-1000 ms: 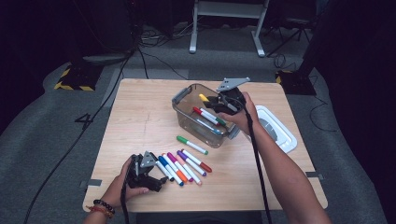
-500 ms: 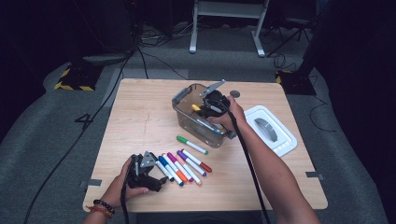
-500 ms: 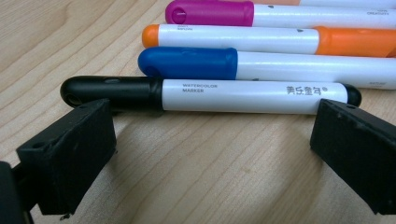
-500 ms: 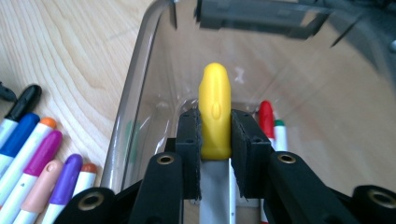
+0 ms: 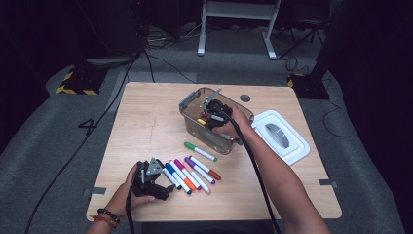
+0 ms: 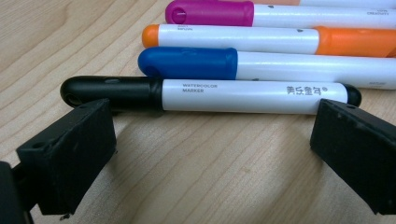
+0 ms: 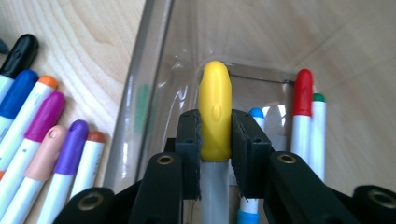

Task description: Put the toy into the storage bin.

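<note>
Marker, yellow-capped (image 7: 214,112): light, stiff, slick; right tongs (image 7: 214,154) clamp its cap. Left tongs (image 6: 210,140) spread wide, black marker (image 6: 210,93) just beyond.

The yellow marker (image 7: 214,112) has its barrel hidden below the jaws, and the orange marker (image 6: 280,39) runs off the right edge.

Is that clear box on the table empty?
No. The clear box holds several markers: a red-capped marker and green-capped marker lie inside beside the right gripper.

Left gripper (image 5: 165,183) resting low near the table edge, jaws standing wide apart, right gripper (image 7: 215,135) reaching forward, jaws pinching closed.
</note>
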Action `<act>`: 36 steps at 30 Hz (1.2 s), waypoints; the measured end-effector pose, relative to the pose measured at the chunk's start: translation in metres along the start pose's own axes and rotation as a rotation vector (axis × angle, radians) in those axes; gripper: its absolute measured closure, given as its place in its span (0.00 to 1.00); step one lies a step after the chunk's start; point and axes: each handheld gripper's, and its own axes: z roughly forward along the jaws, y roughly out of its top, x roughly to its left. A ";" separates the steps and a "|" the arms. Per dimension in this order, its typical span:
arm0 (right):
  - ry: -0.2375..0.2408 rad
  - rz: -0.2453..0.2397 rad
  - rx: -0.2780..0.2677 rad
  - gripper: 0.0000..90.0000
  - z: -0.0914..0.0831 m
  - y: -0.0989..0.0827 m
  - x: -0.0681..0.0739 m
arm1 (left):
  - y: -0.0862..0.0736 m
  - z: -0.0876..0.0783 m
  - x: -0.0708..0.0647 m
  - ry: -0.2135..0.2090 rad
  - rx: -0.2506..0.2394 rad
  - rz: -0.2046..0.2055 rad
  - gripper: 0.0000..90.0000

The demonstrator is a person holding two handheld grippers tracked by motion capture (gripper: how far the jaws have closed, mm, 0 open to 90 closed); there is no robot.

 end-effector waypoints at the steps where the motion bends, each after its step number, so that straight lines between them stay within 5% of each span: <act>1: 0.003 0.002 -0.001 0.83 0.000 0.000 0.000 | 0.000 0.000 0.000 0.000 0.000 0.000 0.01; 8: -0.035 0.025 -0.016 0.73 -0.002 -0.001 0.000 | 0.000 0.000 0.000 0.001 0.001 0.000 0.01; 14: -0.057 0.049 -0.119 0.60 -0.019 -0.005 0.000 | 0.000 0.000 0.000 -0.001 0.001 0.001 0.01; 19: -0.062 0.017 -0.216 0.51 -0.041 -0.013 0.009 | 0.000 0.000 0.000 -0.001 0.001 0.001 0.01; 24: -0.060 -0.009 -0.309 0.45 -0.066 -0.033 0.019 | 0.000 0.000 0.000 -0.001 0.001 0.001 0.01; 32: -0.050 -0.032 -0.386 0.43 -0.091 -0.076 0.033 | 0.000 0.000 0.000 -0.001 0.001 0.001 0.01; 36: -0.028 -0.002 -0.441 0.44 -0.102 -0.102 0.042 | 0.000 0.000 0.000 -0.001 0.001 0.001 0.01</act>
